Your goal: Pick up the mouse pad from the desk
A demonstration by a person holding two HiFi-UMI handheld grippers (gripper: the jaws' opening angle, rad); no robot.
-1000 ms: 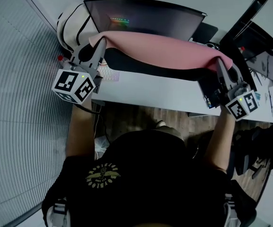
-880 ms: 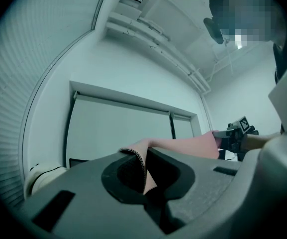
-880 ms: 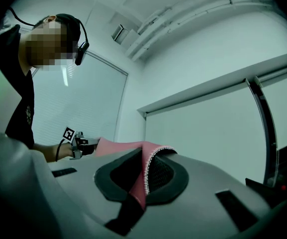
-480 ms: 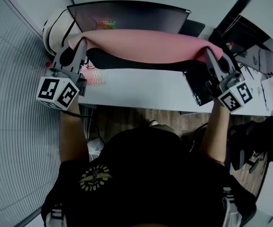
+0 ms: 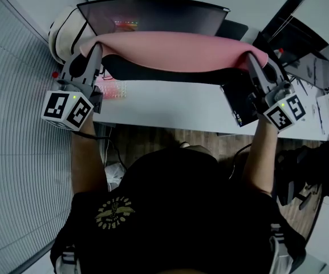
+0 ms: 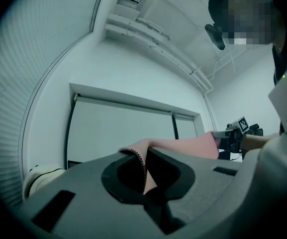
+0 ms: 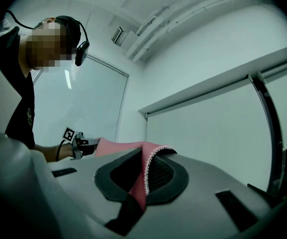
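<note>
The pink mouse pad [image 5: 173, 50] is up in the air, above the white surface [image 5: 175, 110] and just in front of the dark monitor [image 5: 153, 16] at the far side. It hangs stretched between the two grippers. The left gripper [image 5: 97, 51] pinches the left end tight. The right gripper [image 5: 250, 60] pinches the right end tight (the stitched edge is squeezed between its jaws). The black underside shows along the near edge.
</note>
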